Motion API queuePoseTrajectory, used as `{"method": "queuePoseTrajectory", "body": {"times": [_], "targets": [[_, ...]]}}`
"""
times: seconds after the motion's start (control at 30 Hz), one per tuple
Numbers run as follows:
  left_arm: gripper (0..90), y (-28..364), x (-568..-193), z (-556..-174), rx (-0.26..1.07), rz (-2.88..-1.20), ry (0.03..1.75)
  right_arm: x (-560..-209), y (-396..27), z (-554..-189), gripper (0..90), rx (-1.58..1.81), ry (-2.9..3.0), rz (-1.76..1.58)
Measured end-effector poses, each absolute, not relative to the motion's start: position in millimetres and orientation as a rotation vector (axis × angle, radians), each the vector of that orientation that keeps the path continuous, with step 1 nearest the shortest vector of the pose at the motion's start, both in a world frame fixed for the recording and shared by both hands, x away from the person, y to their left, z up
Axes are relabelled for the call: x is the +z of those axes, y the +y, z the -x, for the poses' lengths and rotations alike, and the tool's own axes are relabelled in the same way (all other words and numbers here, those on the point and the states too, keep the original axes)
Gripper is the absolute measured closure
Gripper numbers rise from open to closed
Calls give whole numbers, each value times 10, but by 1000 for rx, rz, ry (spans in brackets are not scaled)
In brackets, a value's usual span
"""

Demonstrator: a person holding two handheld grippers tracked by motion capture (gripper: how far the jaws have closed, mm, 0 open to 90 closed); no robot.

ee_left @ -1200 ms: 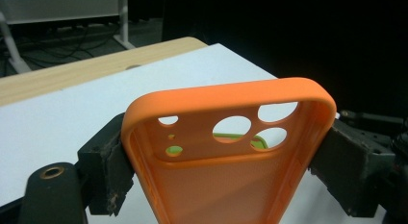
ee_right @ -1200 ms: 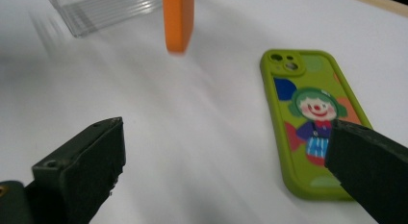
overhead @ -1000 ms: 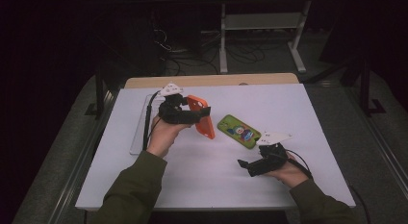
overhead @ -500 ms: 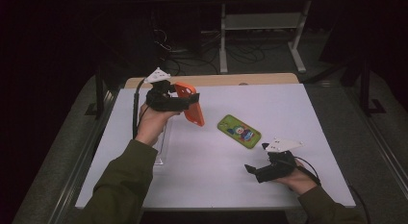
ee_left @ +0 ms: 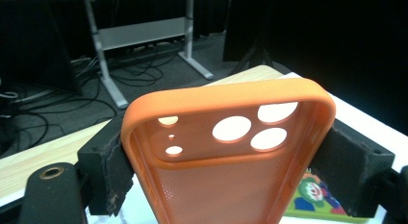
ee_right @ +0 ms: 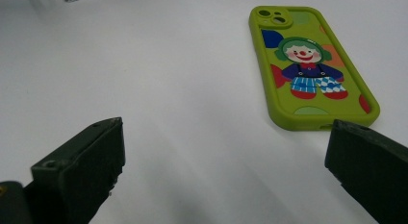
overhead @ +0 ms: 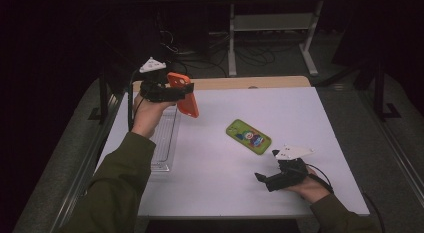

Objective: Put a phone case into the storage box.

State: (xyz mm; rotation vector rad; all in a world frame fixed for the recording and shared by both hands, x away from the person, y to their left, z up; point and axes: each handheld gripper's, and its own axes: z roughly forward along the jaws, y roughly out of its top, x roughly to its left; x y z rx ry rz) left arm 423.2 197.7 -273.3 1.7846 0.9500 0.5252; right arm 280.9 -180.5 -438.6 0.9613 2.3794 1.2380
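My left gripper (overhead: 180, 91) is shut on an orange phone case (overhead: 183, 95), held in the air over the table's far left. In the left gripper view the orange case (ee_left: 226, 152) stands between the two black pads (ee_left: 103, 173), its camera holes at the top. A green phone case with a clown picture (overhead: 248, 136) lies flat near the middle of the white table (overhead: 300, 113). My right gripper (overhead: 264, 180) rests low at the front right, open, with nothing between its jaws. In the right gripper view the green case (ee_right: 308, 65) lies ahead and to the right.
A clear plastic tray (overhead: 163, 138) lies along the table's left side under the left forearm. A wooden strip (overhead: 240, 83) runs along the far edge. Beyond it stand a metal frame (overhead: 272, 33) and floor cables in the dark.
The left gripper has lifted the orange case up and away toward the far left. The right gripper has stayed near the front right edge, drifting slightly toward the front.
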Motion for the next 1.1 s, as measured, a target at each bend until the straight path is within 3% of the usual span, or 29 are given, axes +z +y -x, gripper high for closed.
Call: {"method": "queuePoseTrajectory", "body": {"times": [0.47, 1.1], "targets": [[164, 2184, -2691, -4487, 670, -1774, 1096, -4386, -1806, -2814, 0, 1236, 2372, -957], [162, 2355, -3082, -4925, 765, -1772, 1372, -4366, -1820, -2802, 0, 1256, 2363, -959]]}}
